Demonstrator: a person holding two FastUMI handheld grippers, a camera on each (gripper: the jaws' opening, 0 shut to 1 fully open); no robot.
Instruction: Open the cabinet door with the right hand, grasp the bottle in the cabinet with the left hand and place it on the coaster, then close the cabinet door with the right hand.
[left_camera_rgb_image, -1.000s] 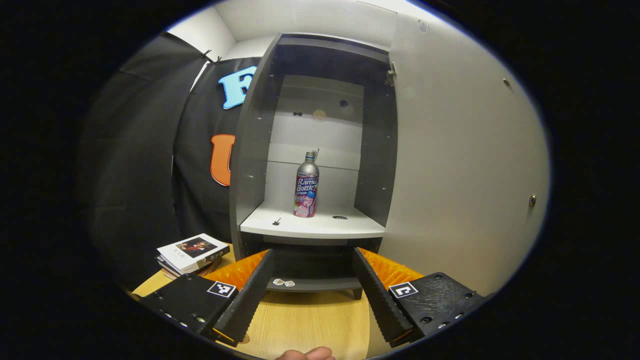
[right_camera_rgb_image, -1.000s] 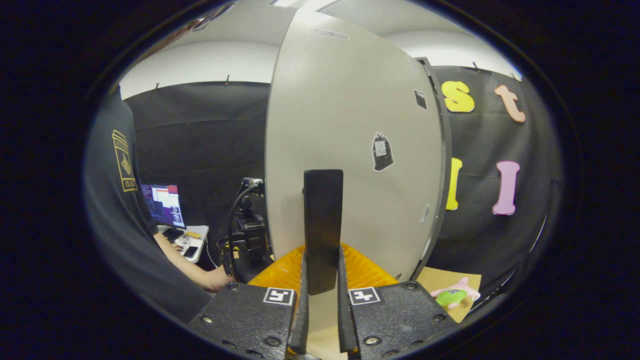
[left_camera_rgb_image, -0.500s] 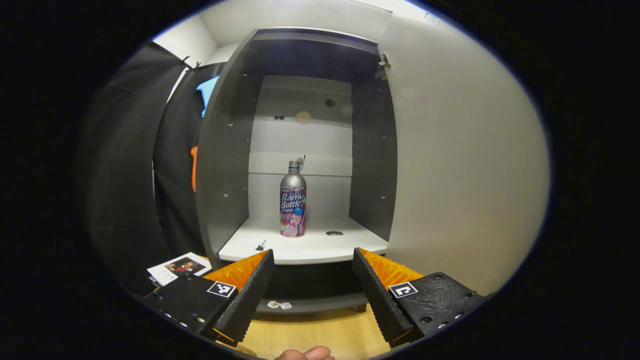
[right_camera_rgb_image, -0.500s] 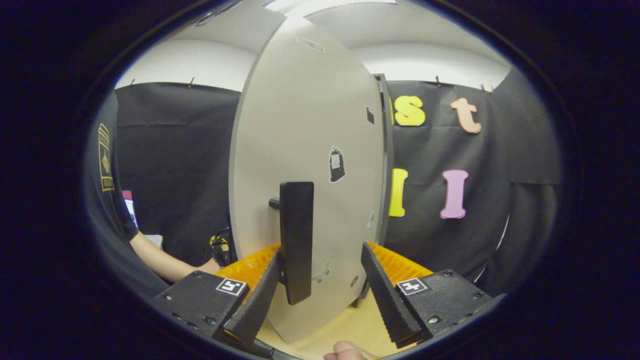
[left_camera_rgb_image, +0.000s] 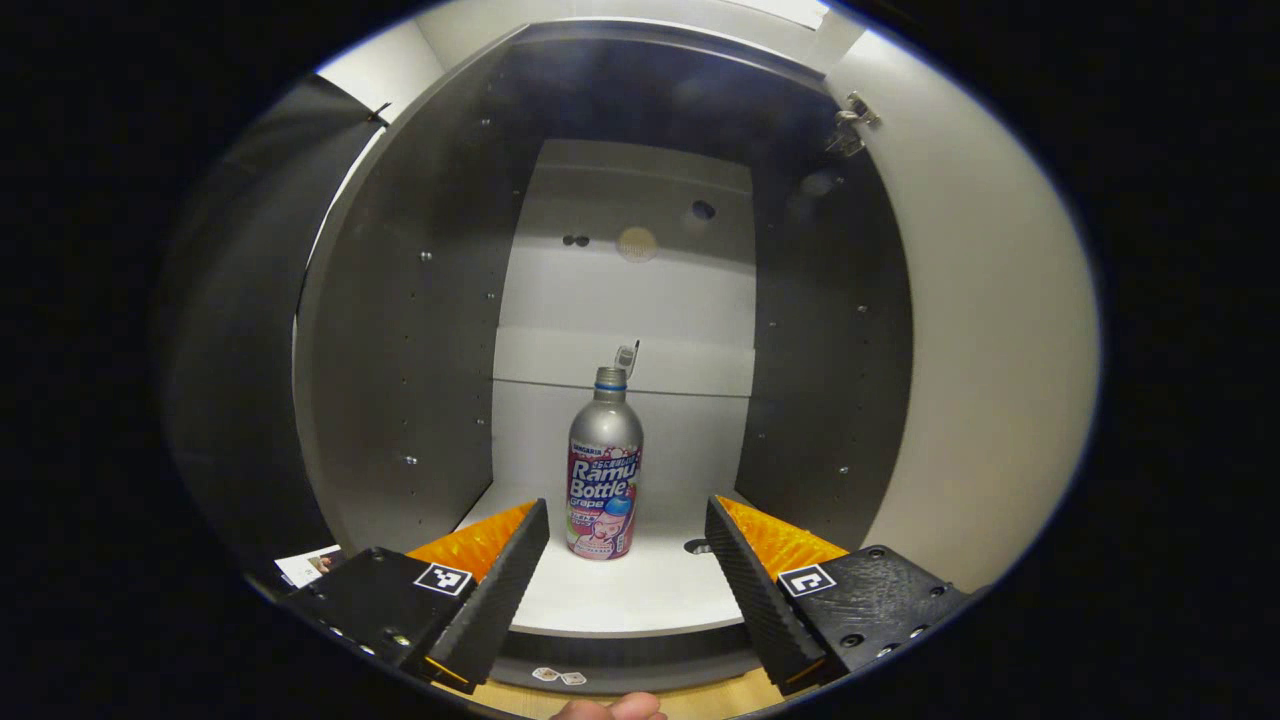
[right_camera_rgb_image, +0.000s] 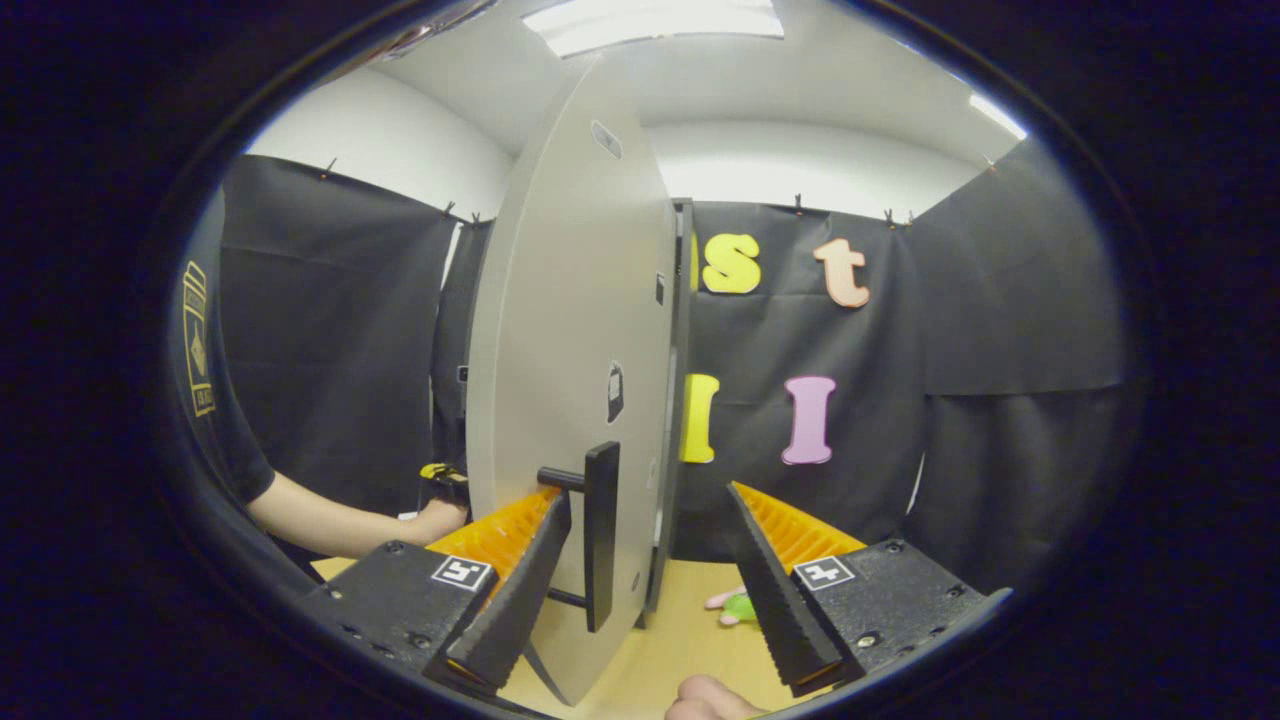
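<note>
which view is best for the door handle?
Right gripper view: the door handle stands clear on the open cabinet door, between the open jaws of the right gripper. Left gripper view gives the door's inner face.

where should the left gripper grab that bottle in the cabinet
Grip the bottle around its straight lower body, coming straight in from the open cabinet front. It stands upright and the neck tapers, so the left gripper, fingers open, should close from either side.

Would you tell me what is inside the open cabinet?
One bottle stands upright on the cabinet's white shelf. The compartment below is mostly hidden by that shelf.
</note>
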